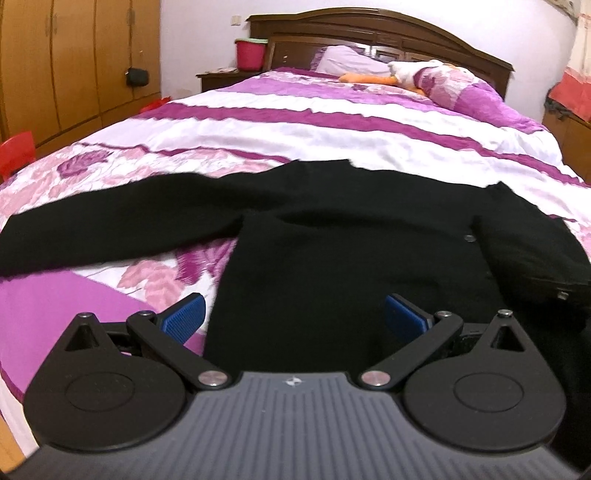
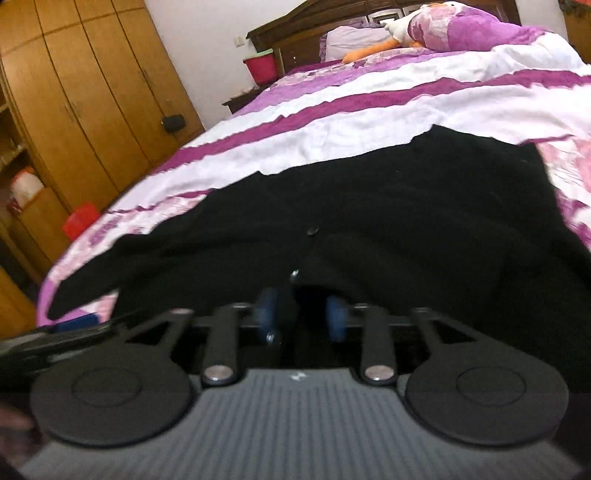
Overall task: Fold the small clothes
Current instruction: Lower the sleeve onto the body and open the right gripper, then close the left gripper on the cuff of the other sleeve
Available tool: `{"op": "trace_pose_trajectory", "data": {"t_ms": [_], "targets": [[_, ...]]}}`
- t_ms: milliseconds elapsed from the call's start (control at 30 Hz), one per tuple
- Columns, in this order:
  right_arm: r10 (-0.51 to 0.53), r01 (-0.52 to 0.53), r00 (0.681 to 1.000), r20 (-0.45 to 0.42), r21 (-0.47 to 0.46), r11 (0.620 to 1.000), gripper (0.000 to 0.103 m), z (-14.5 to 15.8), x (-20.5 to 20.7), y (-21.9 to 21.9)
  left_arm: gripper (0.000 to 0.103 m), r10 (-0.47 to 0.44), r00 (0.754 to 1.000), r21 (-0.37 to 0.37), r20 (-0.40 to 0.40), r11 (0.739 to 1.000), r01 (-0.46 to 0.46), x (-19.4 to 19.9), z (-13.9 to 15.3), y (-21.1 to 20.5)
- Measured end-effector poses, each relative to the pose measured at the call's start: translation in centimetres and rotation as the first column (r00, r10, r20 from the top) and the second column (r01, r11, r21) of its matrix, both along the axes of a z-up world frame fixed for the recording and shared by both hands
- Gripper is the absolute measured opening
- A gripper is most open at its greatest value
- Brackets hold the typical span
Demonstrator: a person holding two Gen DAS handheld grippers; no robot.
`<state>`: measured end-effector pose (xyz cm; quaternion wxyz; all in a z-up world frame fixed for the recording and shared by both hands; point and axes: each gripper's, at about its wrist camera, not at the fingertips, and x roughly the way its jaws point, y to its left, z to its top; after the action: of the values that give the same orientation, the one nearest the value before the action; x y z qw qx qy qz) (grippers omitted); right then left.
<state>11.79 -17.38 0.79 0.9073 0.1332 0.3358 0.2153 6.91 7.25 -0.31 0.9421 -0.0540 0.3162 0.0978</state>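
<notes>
A black long-sleeved cardigan (image 1: 332, 251) with small buttons lies spread on the purple and white floral bedspread (image 1: 295, 122). Its left sleeve (image 1: 92, 232) stretches out flat; the right sleeve (image 1: 528, 251) is folded in over the body. My left gripper (image 1: 295, 314) is open, blue pads wide apart over the garment's lower left edge. In the right wrist view the cardigan (image 2: 388, 206) fills the middle. My right gripper (image 2: 303, 310) has its blue pads close together on a fold of black fabric (image 2: 314, 280) near a button; the view is blurred.
A wooden headboard (image 1: 369, 33), pillows (image 1: 343, 59) and a plush toy (image 1: 399, 74) are at the far end of the bed. A red bucket (image 1: 251, 53) stands on a nightstand. Wooden wardrobes (image 2: 74, 92) line the left wall. A red stool (image 1: 16, 155) stands by the bed.
</notes>
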Motion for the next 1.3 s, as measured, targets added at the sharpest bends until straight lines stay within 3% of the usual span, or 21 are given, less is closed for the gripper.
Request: {"op": "trace_pose_trajectory", "data": {"t_ms": [133, 233, 333, 567, 667, 833, 1100, 1200, 1300], "targets": [[-0.023, 0.023, 1.0, 0.002, 0.025, 0.999, 0.047, 1.2, -2.7, -3.1, 0.103, -0.053, 0.999, 0.014, 0.015, 0.999, 0.052, 0.0, 1.1, -2.2], [-0.092, 0.094, 0.995, -0.026, 0.101, 0.99, 0.048, 1.3, -4.1, -6.4, 0.103, -0.098, 0.994, 0.01, 0.04, 0.995, 0.098, 0.1, 2.0, -4.3], [-0.151, 0.149, 0.988, 0.012, 0.078, 0.986, 0.048, 1.0, -5.2, -8.9, 0.103, -0.162, 0.986, 0.037, 0.05, 0.986, 0.16, 0.5, 2.8, -6.7], [-0.29, 0.29, 0.957, -0.014, 0.106, 0.951, 0.049, -0.7, -5.8, -14.2, 0.103, -0.292, 0.956, 0.025, 0.038, 0.956, 0.291, 1.1, 4.0, -12.5], [-0.327, 0.326, 0.945, -0.025, 0.159, 0.932, 0.049, -1.4, -6.0, -15.6, 0.103, -0.348, 0.937, 0.025, 0.016, 0.937, 0.348, 1.5, 3.7, -15.0], [-0.369, 0.366, 0.929, -0.017, 0.171, 0.915, 0.049, -1.9, -5.7, -16.3, 0.103, -0.432, 0.902, 0.1, -0.015, 0.897, 0.431, 2.4, 2.2, -19.4], [-0.362, 0.361, 0.932, -0.021, 0.127, 0.924, 0.049, -3.5, -5.4, -16.1, 0.102, -0.477, 0.879, 0.277, 0.02, 0.847, 0.453, 4.6, 0.1, -23.7], [-0.366, 0.365, 0.931, -0.02, 0.125, 0.923, 0.047, -4.1, -5.6, -16.1, 0.085, -0.46, 0.887, 0.326, 0.032, 0.844, 0.426, 5.3, -0.3, -24.6], [-0.365, 0.363, 0.931, -0.016, 0.14, 0.921, 0.048, -4.3, -5.8, -16.1, 0.063, -0.472, 0.881, 0.323, 0.028, 0.838, 0.439, 5.9, -0.3, -24.9]]}}
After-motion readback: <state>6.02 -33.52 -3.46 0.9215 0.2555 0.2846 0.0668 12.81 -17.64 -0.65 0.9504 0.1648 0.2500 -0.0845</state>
